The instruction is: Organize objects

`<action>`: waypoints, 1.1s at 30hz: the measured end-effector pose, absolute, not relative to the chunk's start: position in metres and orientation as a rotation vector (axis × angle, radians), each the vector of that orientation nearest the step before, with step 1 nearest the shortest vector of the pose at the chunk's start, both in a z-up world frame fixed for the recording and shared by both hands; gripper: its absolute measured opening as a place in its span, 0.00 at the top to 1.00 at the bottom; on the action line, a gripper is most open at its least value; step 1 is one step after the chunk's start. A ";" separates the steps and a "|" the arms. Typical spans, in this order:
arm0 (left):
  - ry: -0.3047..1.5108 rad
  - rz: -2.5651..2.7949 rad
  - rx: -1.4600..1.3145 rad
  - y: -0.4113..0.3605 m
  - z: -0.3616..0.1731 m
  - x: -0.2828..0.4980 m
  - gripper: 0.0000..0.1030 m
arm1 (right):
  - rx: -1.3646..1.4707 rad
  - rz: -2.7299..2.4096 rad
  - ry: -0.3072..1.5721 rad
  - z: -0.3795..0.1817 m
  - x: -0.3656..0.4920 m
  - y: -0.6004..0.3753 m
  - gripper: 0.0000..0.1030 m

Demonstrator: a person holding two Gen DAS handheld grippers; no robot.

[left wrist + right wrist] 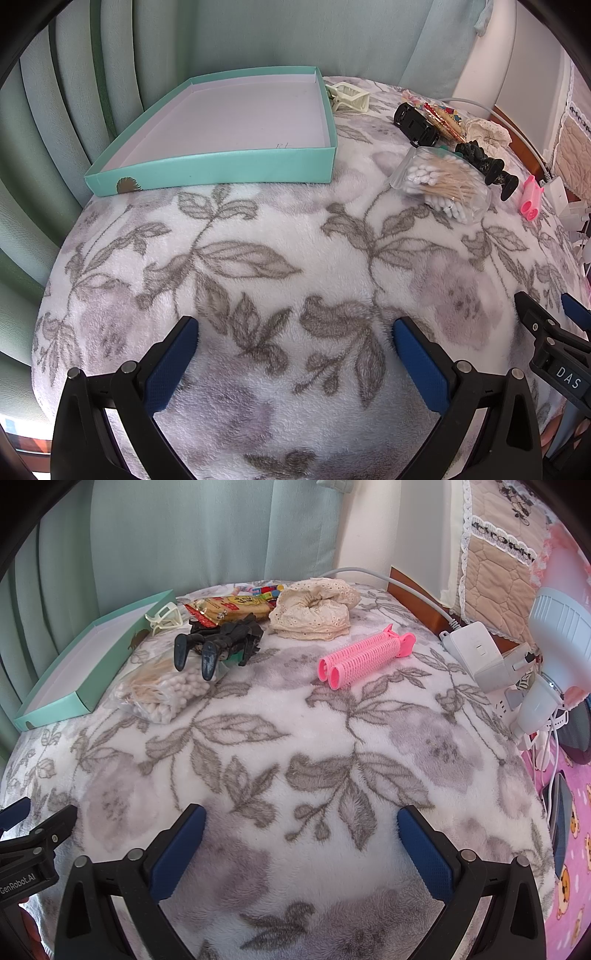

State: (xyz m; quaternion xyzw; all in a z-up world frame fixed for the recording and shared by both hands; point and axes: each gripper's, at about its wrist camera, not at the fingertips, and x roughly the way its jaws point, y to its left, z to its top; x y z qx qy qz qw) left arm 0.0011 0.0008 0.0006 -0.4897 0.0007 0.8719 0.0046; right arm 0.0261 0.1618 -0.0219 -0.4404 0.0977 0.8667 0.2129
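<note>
Teal tray (207,168) sits bare beside one cotton-swab bag (441,182) and two pink rollers (360,657); both tongs gape, unloaded.

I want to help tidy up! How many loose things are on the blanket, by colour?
Pink: 1, hair roller
Black: 2, claw clip, black case
Cream: 2, hair clip, scrunchie
Clear: 1, swab bag
Yellow-red: 1, snack packet
Total: 7

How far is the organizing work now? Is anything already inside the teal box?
Nothing looks done: the teal box is empty. Nothing is in hand; the left gripper and right gripper are open. Still outside on the blanket: cotton swabs bag, pink roller, black clip, lace scrunchie.
</note>
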 end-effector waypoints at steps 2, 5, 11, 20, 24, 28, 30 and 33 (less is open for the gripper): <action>0.002 2.731 -1.534 0.001 0.000 0.001 0.00 | -1.223 2.406 0.271 -0.022 0.026 0.162 0.00; 0.002 2.731 -1.533 0.001 0.001 0.001 0.00 | -1.222 2.406 0.271 -0.022 0.026 0.162 0.00; 0.003 2.730 -1.533 0.001 0.000 0.001 0.00 | -1.222 2.406 0.271 -0.022 0.026 0.162 0.00; 0.002 2.729 -1.534 0.001 0.001 0.001 0.00 | -1.223 2.406 0.271 -0.022 0.026 0.162 0.00; -0.001 2.722 -1.545 -0.001 0.002 -0.001 0.00 | -1.230 2.403 0.277 -0.021 0.026 0.163 0.00; 0.000 2.712 -1.557 0.000 0.004 -0.002 0.00 | -1.227 2.409 0.306 -0.019 0.026 0.167 0.00; -0.013 2.694 -1.566 0.005 0.004 -0.013 0.00 | -1.219 2.417 0.342 -0.016 0.026 0.169 0.00; -0.075 2.653 -1.554 0.007 0.011 -0.019 0.00 | -1.207 2.420 0.400 -0.014 0.026 0.176 0.00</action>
